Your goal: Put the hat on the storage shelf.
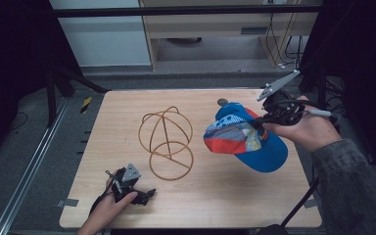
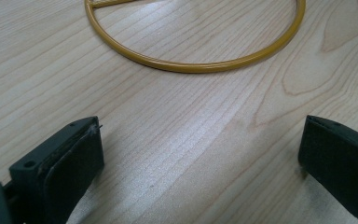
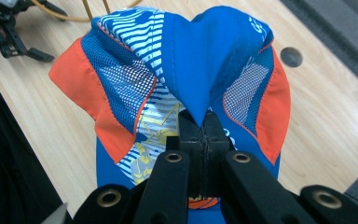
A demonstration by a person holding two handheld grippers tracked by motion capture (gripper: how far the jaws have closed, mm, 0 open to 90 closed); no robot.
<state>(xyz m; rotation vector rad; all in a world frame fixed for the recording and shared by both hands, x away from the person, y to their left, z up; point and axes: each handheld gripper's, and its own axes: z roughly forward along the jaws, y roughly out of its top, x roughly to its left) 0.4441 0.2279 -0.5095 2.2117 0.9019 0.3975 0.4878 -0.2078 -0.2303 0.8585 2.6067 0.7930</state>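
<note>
The right gripper [image 3: 200,135] pinches the soft, light cap [image 1: 247,139] by its crown fabric above the tabletop [image 1: 215,196], beside the wire stand [image 1: 166,142]; the left gripper [image 1: 144,193] rests released.

The table [image 1: 210,196] is pale wood with a clear grain and a smooth, faintly shiny finish. The stand [image 1: 166,142] is thin wire, coated glossy yellow (the sheen runs along its base ring in the left gripper view). The cap [image 1: 247,137] is soft cloth: smooth blue and orange panels, open mesh patches and a striped print. The right gripper [image 3: 203,135] has matt black jaws, seemingly plastic, with brassy rivets; the left gripper [image 2: 200,158] carries dull, rubbery-looking pads.
</note>
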